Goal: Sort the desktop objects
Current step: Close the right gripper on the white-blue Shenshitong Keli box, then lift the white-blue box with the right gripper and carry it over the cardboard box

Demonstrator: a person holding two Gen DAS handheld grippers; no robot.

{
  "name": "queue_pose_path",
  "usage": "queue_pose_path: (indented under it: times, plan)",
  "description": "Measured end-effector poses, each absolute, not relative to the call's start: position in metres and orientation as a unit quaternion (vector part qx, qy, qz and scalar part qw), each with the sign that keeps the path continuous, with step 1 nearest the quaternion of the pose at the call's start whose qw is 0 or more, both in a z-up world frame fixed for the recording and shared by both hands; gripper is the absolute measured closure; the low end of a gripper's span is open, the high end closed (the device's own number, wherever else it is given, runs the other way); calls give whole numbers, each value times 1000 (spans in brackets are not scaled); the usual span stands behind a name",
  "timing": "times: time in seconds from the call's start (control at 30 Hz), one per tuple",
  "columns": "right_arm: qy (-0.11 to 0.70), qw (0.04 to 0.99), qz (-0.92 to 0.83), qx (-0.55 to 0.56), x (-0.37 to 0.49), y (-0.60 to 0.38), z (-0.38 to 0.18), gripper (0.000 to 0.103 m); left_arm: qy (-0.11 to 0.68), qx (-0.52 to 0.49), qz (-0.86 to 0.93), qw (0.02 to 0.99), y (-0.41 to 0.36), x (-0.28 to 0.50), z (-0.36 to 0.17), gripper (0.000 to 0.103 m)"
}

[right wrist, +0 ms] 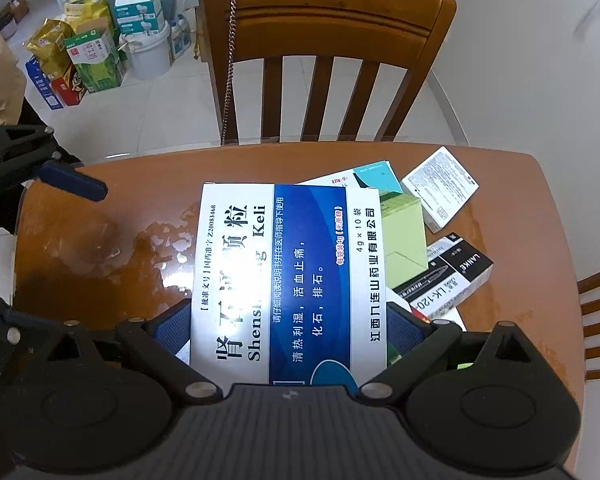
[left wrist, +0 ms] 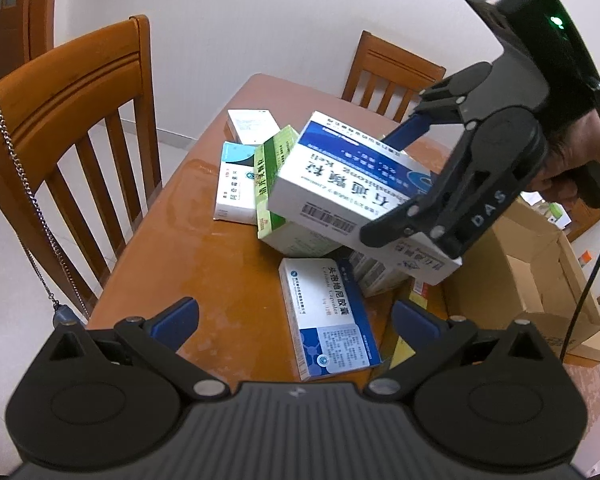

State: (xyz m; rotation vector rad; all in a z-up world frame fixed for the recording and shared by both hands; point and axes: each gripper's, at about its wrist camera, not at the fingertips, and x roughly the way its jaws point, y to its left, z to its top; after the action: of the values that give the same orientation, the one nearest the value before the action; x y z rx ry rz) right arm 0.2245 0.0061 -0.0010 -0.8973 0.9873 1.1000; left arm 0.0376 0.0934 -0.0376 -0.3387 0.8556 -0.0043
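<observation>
My right gripper [right wrist: 290, 330] is shut on a large blue-and-white medicine box [right wrist: 288, 264] and holds it tilted above the wooden table [right wrist: 100, 248]. The same box [left wrist: 340, 176] shows in the left wrist view with the right gripper [left wrist: 396, 184] clamped on its end. My left gripper [left wrist: 294, 320] is open and empty, low over a blue-and-white capsule box [left wrist: 328, 312] lying flat. A green box [left wrist: 274, 192], a teal-and-white box [left wrist: 236, 184] and a small white box [left wrist: 252, 124] lie beyond.
An open cardboard box [left wrist: 540, 280] stands at the table's right. A black-and-white box [right wrist: 452, 276] lies right of the held box. Wooden chairs [left wrist: 72, 120] stand at the table's edges. Packages and a bucket [right wrist: 148, 48] sit on the floor.
</observation>
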Motion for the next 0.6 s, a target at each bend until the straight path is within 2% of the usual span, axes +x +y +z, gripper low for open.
queue_pose_path:
  times: [0.37, 0.6]
  plan:
    - [421, 649, 485, -408, 205, -28, 25, 4, 426, -223, 20, 877, 112, 45, -46, 0]
    - [412, 646, 490, -416, 190, -41, 44, 4, 421, -216, 9, 881, 103, 64, -42, 0]
